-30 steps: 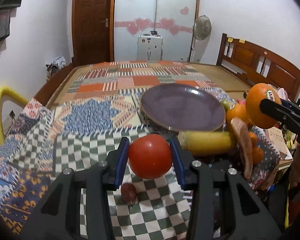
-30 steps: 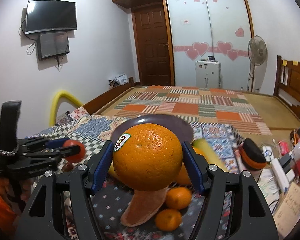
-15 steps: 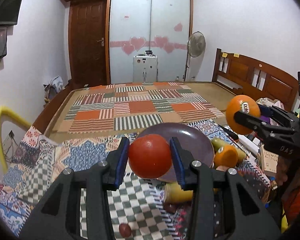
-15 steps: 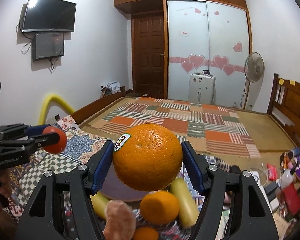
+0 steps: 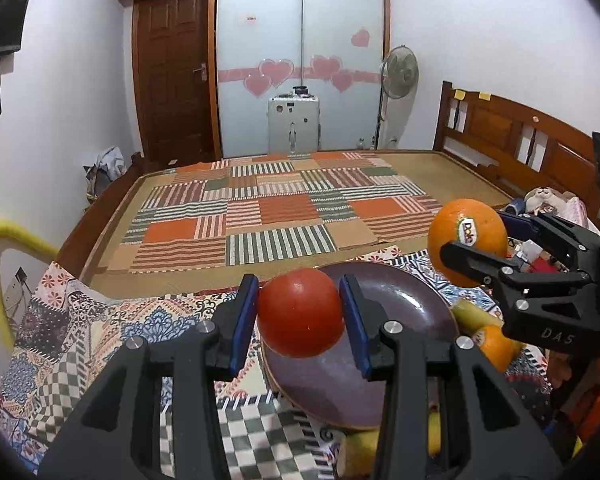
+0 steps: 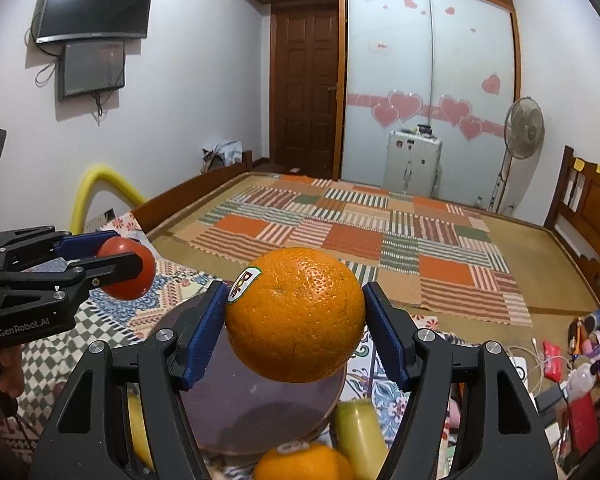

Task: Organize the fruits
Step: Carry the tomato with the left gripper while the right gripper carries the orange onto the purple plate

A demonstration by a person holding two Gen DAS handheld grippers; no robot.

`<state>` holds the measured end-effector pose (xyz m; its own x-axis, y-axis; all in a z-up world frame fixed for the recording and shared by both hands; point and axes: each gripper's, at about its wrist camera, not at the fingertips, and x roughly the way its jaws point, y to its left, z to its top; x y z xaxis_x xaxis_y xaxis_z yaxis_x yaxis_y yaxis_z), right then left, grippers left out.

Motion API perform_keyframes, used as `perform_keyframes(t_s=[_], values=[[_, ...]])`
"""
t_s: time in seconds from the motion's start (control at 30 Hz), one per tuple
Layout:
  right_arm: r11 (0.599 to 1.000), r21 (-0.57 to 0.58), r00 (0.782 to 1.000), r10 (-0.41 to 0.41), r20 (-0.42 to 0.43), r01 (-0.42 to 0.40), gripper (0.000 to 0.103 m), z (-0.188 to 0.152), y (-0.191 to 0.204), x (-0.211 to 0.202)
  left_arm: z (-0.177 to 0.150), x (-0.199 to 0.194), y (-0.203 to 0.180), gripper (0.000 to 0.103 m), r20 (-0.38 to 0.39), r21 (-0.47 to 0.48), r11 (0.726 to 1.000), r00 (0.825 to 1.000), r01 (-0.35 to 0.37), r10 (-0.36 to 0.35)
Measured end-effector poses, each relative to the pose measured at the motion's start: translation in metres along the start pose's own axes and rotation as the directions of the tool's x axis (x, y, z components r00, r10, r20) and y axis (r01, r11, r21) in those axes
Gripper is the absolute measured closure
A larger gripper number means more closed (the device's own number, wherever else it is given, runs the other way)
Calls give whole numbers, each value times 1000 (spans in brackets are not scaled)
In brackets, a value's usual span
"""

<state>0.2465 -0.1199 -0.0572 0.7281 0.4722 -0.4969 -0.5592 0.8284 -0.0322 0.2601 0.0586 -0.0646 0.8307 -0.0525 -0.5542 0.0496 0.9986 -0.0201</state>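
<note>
One "Dole" sticker (image 6: pixel 242 285) on the clamped orange (image 6: pixel 295 314).

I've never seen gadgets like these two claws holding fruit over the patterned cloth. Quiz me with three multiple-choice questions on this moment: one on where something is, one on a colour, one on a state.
1. Where is the sticker-labelled round orange?
A. On the plate
B. Between the pads of the right gripper, in the air
C. On the bed mat

2. What colour is the round plate on the cloth?
A. White
B. Dark purple-brown
C. Green

3. What is the state of the left gripper?
A. Wide open, nothing in it
B. Lying on the cloth
C. Clamped on the smooth red tomato

Answers: 1 B, blue pads press both sides of the orange above the plate. 2 B, its glossy surface shows dark purple-brown. 3 C, both pads touch the tomato, which is lifted.
</note>
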Motion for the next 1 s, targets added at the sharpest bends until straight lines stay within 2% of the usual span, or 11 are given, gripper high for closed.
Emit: perform_keyframes(t_s=[0.2,0.4,0.5,0.73,0.87,1.0], values=[[999,-33,995,13,-97,-16,37,8,-5,26,2,30,2,61,-55,13,1000,998,-6,7],[997,-66,981,18,-192,-31,37,12,-7,49,1,59,7,61,-148,-13,999,988,31,-33],[994,-92,969,26,-245,-50,37,10,-6,59,1,71,6,61,-186,-13,999,982,36,-37],[986,-118,923,61,-380,-114,37,5,-8,79,-2,94,9,61,-259,-19,999,965,37,-41],[986,-80,897,100,-431,-148,37,4,-15,88,-4,102,9,61,-286,-19,999,957,40,-43],[985,-104,903,84,-421,-140,37,4,-14,87,-4,104,11,61,-286,-24,999,957,42,-48]])
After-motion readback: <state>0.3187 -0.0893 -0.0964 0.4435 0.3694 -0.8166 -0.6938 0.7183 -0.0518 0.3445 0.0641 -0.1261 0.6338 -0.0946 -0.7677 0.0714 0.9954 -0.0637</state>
